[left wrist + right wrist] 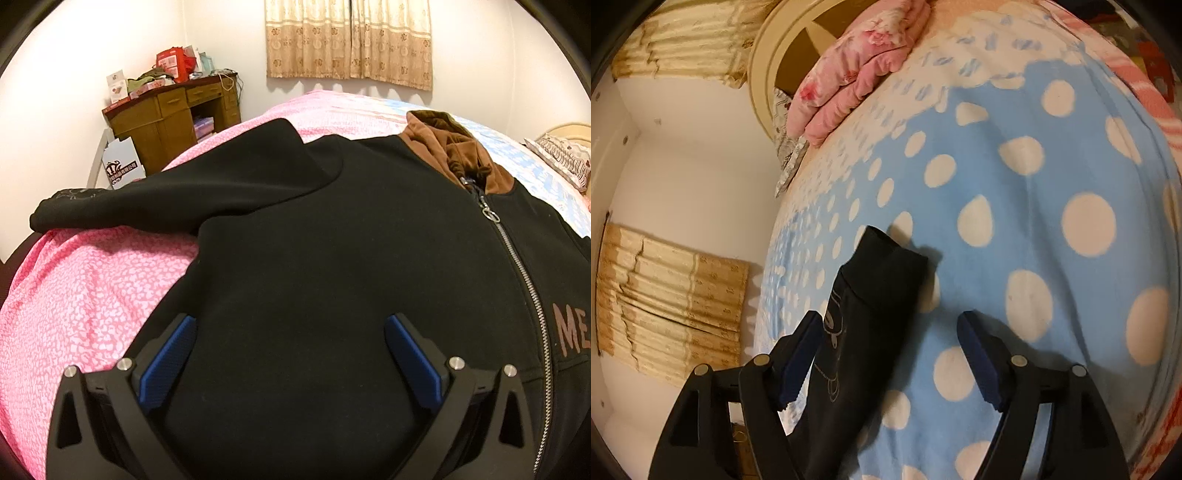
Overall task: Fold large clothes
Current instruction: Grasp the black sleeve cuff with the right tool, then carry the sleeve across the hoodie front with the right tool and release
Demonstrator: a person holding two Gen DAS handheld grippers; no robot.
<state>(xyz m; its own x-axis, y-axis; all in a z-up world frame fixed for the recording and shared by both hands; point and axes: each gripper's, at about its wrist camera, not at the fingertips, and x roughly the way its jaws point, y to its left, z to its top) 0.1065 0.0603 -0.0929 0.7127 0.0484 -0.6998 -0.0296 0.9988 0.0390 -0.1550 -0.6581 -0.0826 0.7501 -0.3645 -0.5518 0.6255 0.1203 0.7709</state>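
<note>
A black zip-up jacket [332, 240] with a brown hood [454, 147] lies front up on the bed, its zipper [524, 273] closed. One sleeve [147, 199] stretches out to the left. My left gripper [291, 328] is open, its blue pads over the jacket's lower body. In the right wrist view the other black sleeve [864, 317] lies on the blue polka-dot blanket [1052, 177], cuff pointing away. My right gripper [890, 328] is open, with the sleeve between its fingers, close to the left finger [798, 362].
The bed has a pink patterned cover [85, 295]. A wooden desk [173, 114] piled with items stands in the far corner, with curtains [347, 40] on the back wall. Pink pillows [857, 70] and the headboard [783, 48] sit beyond the sleeve.
</note>
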